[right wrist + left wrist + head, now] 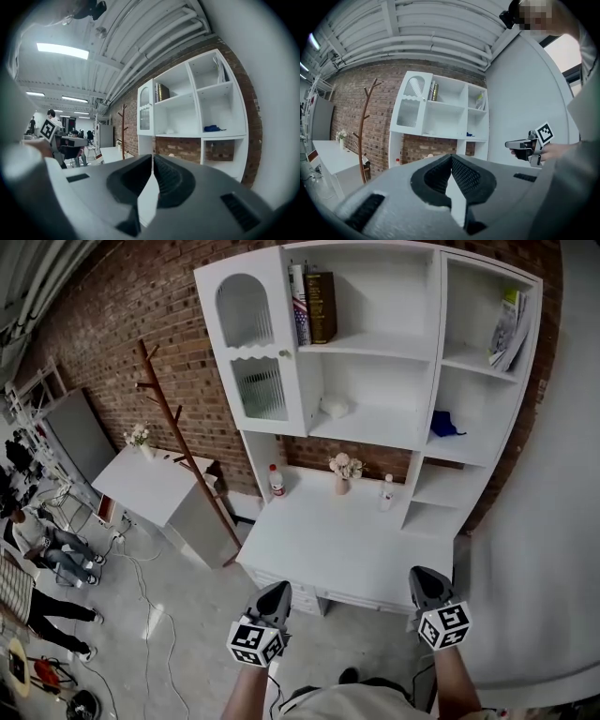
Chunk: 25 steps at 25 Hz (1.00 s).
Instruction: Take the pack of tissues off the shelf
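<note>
The pack of tissues (335,407) is a small white packet lying on the middle shelf of the white shelf unit (427,351), just right of the glass door. In the right gripper view the tissue pack (169,131) shows far off on the same shelf. My left gripper (278,589) and right gripper (423,575) hover side by side in front of the desk's near edge, well below and short of the shelf. Both point at the unit. The left gripper (451,157) has its jaws closed tip to tip with nothing in them, and so does the right gripper (153,158).
A blue cloth-like thing (446,425) lies on the shelf right of the tissues. Books (312,306) stand on the top shelf. The desk top (328,545) carries a red-capped bottle (277,482), a small flower vase (342,471) and a white bottle (386,492). A wooden coat stand (183,451) leans at left.
</note>
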Motion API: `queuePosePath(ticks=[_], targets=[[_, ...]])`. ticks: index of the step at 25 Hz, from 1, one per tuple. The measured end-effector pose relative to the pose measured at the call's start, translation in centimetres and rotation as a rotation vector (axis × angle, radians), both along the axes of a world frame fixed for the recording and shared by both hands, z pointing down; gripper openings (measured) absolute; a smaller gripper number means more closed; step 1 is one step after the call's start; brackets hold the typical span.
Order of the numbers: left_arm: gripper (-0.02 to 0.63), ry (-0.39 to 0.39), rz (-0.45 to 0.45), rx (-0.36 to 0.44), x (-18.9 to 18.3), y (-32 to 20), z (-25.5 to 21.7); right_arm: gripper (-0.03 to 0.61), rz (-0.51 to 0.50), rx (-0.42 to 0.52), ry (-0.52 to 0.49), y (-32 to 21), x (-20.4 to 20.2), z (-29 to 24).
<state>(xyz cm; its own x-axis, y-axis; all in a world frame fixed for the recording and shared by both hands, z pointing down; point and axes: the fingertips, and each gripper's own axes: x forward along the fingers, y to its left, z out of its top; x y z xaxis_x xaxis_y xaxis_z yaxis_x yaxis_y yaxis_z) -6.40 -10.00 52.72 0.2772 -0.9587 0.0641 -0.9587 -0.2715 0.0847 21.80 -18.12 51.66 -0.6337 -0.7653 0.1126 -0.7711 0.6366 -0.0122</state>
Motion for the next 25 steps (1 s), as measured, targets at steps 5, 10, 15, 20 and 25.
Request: queuePosePath(ticks=[5,10,15,20,25], targets=[[0.025,-0.007,-0.020,-0.004,0.8,-1.7,0.3,0.034,-0.027,-0.011,-0.006,-2.5,0.4,0.7],[0.026,-0.003,-0.040,-0.022,0.9,-2.4,0.6,0.032,-0.047,-0.019,-0.012,-3.9,0.2,1.0],[0.025,-0.003,-0.053,-0.031,0.4,-2.7,0.7,0.032,-0.063,-0.028,-0.010,-4.5,-0.4,1.4],[0.026,-0.004,-0.053,-0.032,-0.7,-3.5,0.7,0.034,-0.065,-0.030,-0.011,-5.2,-1.6,1.4],[0.026,-0.009,-0.038,-0.017,-2.4,-5.7,0.2,0.034,-0.044,-0.016,-0.007,-6.9,-3.0,1.1]])
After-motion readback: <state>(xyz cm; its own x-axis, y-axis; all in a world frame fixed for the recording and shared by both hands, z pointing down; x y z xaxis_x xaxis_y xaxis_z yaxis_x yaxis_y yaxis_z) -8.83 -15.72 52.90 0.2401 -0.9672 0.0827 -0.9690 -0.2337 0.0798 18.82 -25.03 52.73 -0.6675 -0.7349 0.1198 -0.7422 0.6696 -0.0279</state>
